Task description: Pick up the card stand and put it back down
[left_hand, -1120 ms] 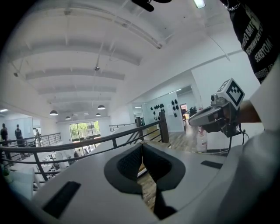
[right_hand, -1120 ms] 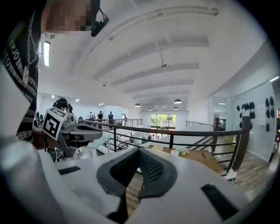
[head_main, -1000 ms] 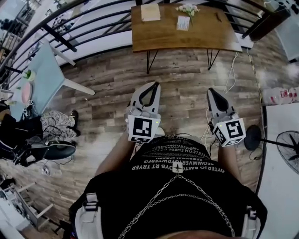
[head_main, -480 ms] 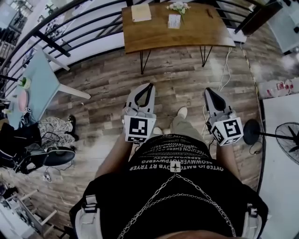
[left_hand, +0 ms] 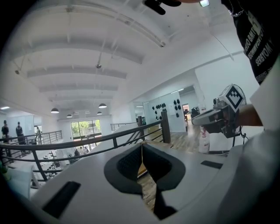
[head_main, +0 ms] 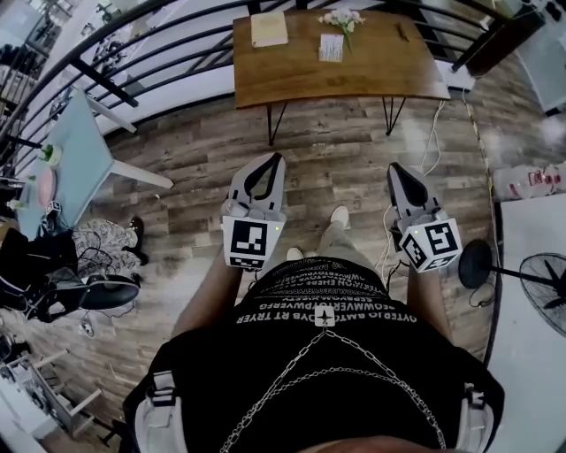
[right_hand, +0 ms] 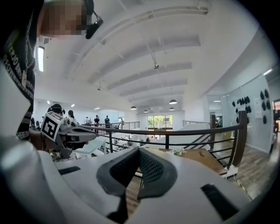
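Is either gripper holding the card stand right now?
No, the left gripper and the right gripper are both shut on nothing, while the card stand sits on the wooden table ahead.

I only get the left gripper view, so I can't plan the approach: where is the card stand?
Observer: The head view shows the card stand upright on the wooden table ahead, next to a small bunch of flowers.
Operator: Are the grippers anywhere near it?
Observer: No. The left gripper and the right gripper are both held at the person's waist, with a stretch of wood floor between them and the table.
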The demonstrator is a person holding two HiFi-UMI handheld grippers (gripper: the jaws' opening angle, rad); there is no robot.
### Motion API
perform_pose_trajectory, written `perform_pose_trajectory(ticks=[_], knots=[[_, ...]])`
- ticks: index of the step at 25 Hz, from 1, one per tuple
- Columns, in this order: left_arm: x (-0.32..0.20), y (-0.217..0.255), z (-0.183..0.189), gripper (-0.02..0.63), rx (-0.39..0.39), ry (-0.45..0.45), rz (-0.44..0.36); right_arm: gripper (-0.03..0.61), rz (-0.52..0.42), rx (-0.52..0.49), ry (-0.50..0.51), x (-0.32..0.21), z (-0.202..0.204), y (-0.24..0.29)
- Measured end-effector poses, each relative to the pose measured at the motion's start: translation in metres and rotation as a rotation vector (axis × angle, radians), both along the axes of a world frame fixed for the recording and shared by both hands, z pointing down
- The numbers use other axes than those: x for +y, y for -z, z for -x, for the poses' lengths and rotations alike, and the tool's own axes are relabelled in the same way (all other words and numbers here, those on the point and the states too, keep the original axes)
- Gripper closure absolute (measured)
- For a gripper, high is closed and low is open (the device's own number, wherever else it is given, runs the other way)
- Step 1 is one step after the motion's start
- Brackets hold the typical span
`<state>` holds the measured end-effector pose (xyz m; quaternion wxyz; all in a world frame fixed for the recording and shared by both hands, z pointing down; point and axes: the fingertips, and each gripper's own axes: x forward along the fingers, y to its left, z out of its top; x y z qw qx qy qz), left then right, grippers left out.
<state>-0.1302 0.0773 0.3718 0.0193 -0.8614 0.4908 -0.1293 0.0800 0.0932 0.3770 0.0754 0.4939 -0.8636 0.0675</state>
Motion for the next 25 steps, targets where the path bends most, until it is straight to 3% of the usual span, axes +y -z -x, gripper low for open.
perform_pose_trajectory(ticks=[9, 15, 25], knots=[[-0.060, -0.010, 0.004, 0.584, -0.005, 0.066, 0.024, 0.578, 0.017, 0.012, 0.046, -0.071, -0.007, -0.008], [-0.100, -0.002, -0.014, 0.584, 0.001, 0.074, 0.018, 0.578, 0.004, 0.020, 0.100, -0.114, -0.010, 0.003], [-0.150, 0.004, -0.046, 0.584, 0.011, 0.116, 0.008, 0.578, -0.007, 0.023, 0.127, -0.164, -0.050, 0.008]])
